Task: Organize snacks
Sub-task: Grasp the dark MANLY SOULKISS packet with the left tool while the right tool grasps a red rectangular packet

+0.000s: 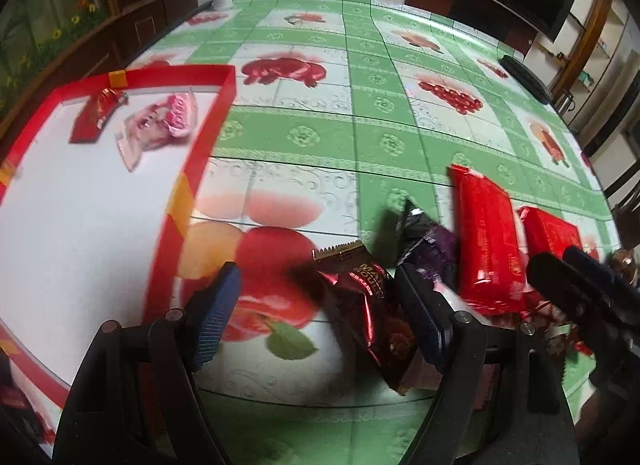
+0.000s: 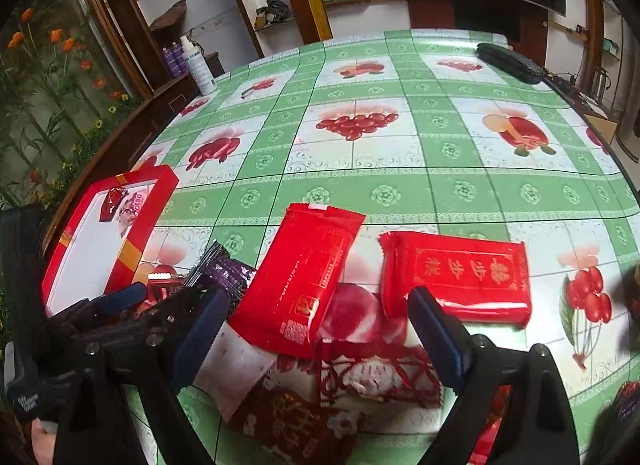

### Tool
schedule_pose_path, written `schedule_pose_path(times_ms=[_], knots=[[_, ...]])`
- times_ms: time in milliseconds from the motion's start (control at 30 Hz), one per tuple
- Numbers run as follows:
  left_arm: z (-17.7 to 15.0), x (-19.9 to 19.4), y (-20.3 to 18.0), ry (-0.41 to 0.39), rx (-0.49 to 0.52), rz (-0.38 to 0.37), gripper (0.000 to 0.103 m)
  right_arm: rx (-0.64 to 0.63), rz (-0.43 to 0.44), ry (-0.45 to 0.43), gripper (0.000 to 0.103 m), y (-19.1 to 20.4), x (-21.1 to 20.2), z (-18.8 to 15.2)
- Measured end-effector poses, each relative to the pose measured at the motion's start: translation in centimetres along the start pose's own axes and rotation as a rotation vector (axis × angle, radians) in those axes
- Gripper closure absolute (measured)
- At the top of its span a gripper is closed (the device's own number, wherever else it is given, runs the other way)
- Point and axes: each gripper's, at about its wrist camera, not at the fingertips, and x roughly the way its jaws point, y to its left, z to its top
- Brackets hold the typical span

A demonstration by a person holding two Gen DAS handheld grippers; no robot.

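On the tabletop, the dark red snack packet is straddled unpinched by the left gripper, both grippers' fingers apart; closing, then carrying to the red tray at ten o'clock, seems next.

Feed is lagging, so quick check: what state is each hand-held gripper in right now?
Left hand-held gripper: open, holding nothing; dark red packet lies between its fingers.
Right hand-held gripper: open, empty, above the red packets.

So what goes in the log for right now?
left gripper: open over dark red snack packet | right gripper: open above red packets | red box: two snacks inside
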Motion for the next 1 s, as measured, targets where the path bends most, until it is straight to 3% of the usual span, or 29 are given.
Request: schedule_pose_path(times_ms=[67,100,267,400,467,533,600,700,867,1000], knots=[[0.0,0.1,0.7,-0.003,0.013,0.043,0.026,0.008,0.005,0.017,0.013,0.1,0.6,0.3],[-0.1,0.3,1.0,0.01,0.018,0.052,0.033,0.009,0.007,0.023,0.015,0.2,1.0,0.5],[-0.6,-0.1,1.3,-0.014,0.04,0.039,0.033,-0.003,-0.002,0.073,0.024,0.9,3.2,1.1],[-0.6,0.0,1.2,-0.017,0.051,0.048,0.033,-0.049,-0.087,0.072,0.026,1.5,4.3,1.3],[-0.6,-0.2,1.5,-0.009,0.043,0.018,0.033,-0.069,-0.101,0.063,0.028,1.7,4.4,1.3],[-0.4,-0.7,2.2,-0.014,0.022,-0.023,0.033,-0.093,-0.122,0.042,0.039,1.8,4.4,1.1],[0.0,-1.4,3.0,-0.015,0.004,-0.064,0.033,-0.117,-0.146,0.016,0.042,1.9,4.5,0.9],[0.5,-1.7,3.3,0.035,0.027,-0.098,0.033,-0.125,-0.126,0.001,0.047,1.8,4.3,0.9],[0.0,-1.2,2.2,0.083,0.131,-0.053,0.033,-0.117,-0.079,-0.002,0.049,1.1,3.8,0.8],[-1.4,-0.9,1.8,0.12,0.156,-0.008,0.033,-0.111,-0.073,-0.008,0.05,1.1,3.7,0.8]])
